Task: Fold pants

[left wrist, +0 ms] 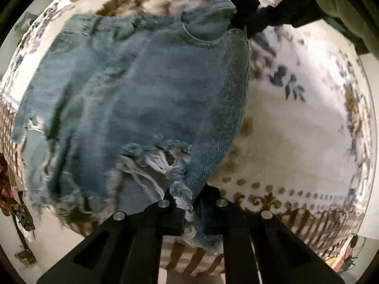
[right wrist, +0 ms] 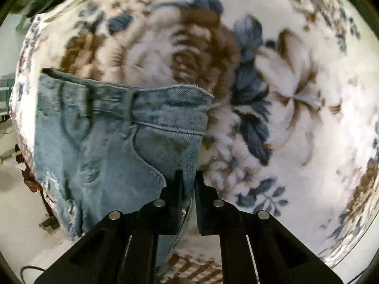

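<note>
Light blue denim shorts (left wrist: 132, 99) with frayed hems lie on a floral cloth. In the left wrist view my left gripper (left wrist: 189, 203) is shut on the frayed hem edge of the shorts (left wrist: 182, 189). In the right wrist view my right gripper (right wrist: 188, 189) is shut on the shorts (right wrist: 113, 142) below the waistband, near the pocket seam. The right gripper's black body (left wrist: 255, 7) shows at the top of the left wrist view, at the waistband corner.
A white cloth with brown and blue flowers (right wrist: 272, 94) covers the table, with a patterned border along its edge (left wrist: 284, 203). Pale floor and dark clutter (left wrist: 21, 215) lie past the left edge. A dark green item (left wrist: 341, 7) sits at the top right.
</note>
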Motion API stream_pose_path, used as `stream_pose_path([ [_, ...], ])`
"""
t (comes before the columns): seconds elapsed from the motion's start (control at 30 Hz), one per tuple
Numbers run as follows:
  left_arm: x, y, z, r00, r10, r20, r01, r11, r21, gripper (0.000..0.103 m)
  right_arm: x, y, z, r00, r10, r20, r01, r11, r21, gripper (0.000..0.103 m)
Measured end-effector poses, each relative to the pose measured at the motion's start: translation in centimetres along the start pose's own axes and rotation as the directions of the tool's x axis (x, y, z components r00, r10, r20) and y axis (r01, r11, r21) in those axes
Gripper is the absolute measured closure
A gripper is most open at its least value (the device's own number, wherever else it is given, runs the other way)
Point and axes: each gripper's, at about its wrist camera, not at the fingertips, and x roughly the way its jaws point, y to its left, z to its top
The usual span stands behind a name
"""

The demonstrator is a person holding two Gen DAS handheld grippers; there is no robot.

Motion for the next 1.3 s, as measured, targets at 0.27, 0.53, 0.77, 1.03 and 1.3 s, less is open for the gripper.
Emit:
stream_pose_path([
  [0.27,-11.1,11.4,1.9,0.994,-0.057,0.098,0.066,0.993,-0.093,0.097,-8.4,6.8,0.1,0.993,0.02,0.115,-0.016,0.999,-0.038,0.094],
  [0.53,-15.7,30.5,1.5,0.989,-0.053,0.142,0.092,0.954,-0.286,0.097,-10.1,21.9,3.3,0.988,0.013,0.153,0.015,0.984,-0.177,0.094],
  [0.77,-15.4,43.6,0.5,0.992,-0.031,0.125,0.078,0.915,-0.395,0.097,-4.3,32.4,6.5,0.988,-0.069,0.14,0.103,0.962,-0.252,0.095],
  [1.03,-12.9,53.2,-1.2,0.994,-0.088,0.068,0.11,0.862,-0.495,0.092,3.0,37.1,9.4,0.979,-0.184,0.083,0.201,0.934,-0.295,0.094],
  [1.3,-16.5,61.3,-4.1,0.995,-0.044,0.092,0.091,0.781,-0.618,0.07,1.3,36.4,9.2,0.994,-0.036,0.102,0.067,0.947,-0.314,0.018],
])
